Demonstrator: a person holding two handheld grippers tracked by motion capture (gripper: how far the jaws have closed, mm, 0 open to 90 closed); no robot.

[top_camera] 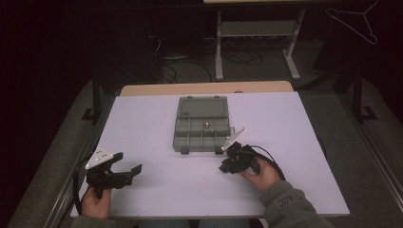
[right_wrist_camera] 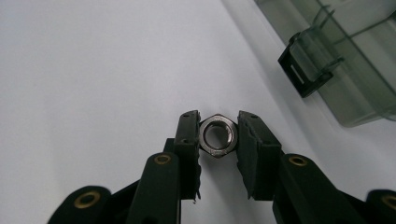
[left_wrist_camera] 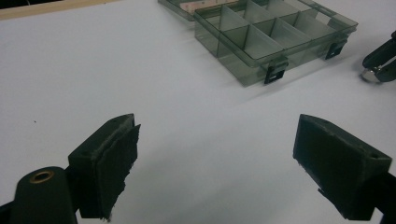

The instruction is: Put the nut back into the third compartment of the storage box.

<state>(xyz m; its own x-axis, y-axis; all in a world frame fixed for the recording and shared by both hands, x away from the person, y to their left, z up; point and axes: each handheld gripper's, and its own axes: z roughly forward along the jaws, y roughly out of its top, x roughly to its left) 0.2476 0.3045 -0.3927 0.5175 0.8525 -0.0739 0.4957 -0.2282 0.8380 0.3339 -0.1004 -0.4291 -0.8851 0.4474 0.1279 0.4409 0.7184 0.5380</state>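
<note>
A grey see-through compartment box [top_camera: 202, 126] lies open at the table's middle, lid folded back; one small metal part [top_camera: 207, 125] sits in a middle compartment. My right gripper [right_wrist_camera: 218, 135] is shut on a silver hex nut [right_wrist_camera: 218, 135], held low over the white table just in front of the box's right latch [right_wrist_camera: 304, 70]. In the high view this gripper [top_camera: 227, 166] is near the box's front right corner. My left gripper [left_wrist_camera: 215, 158] is open with nothing between its jaws, near the table's front left [top_camera: 126, 173]. The box [left_wrist_camera: 275, 35] lies ahead of it.
The white table top [top_camera: 142, 123] has a wooden strip [top_camera: 204, 88] along its far edge. Beyond it stand a metal frame [top_camera: 256, 42] and cables on a dark floor. A wire hanger [top_camera: 356, 21] hangs at the top right.
</note>
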